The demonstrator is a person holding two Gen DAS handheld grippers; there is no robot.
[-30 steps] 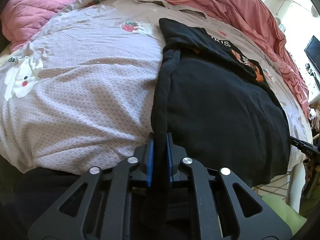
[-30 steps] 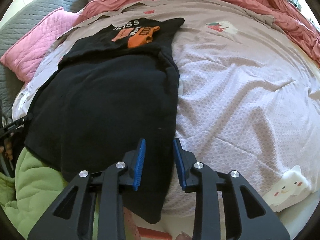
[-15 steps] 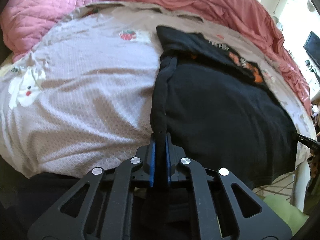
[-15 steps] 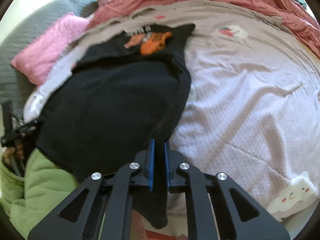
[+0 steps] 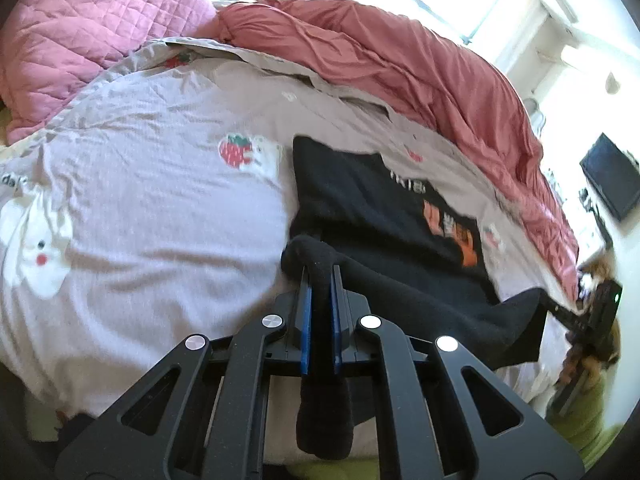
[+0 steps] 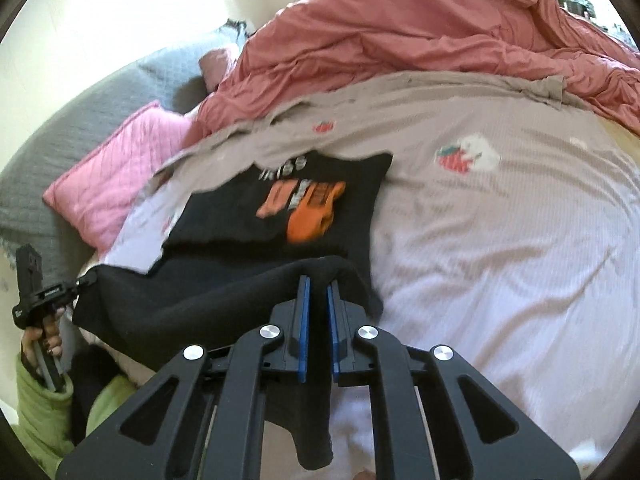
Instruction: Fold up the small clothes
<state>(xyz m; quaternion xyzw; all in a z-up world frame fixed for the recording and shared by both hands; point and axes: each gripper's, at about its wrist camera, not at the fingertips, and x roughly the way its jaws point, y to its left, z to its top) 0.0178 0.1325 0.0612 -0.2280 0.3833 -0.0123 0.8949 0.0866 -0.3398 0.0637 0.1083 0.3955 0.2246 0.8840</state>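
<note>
my left gripper (image 5: 319, 280) is clamped on one corner of the black shirt (image 5: 372, 204), a fold of cloth bulging over the blue pads (image 5: 306, 320) and a tail hanging down between the arms, and my right gripper (image 6: 316, 290) pinches the opposite corner just the same. the held edge is lifted off the bed sheet (image 5: 160, 200) and stretches between the two grippers, while the far part with the orange print (image 6: 308, 208) lies flat toward 12 o'clock. in the left view the red blanket (image 5: 400, 68) is bunched at 1 o'clock and the pink pillow (image 5: 80, 28) sits at 10 o'clock.
</note>
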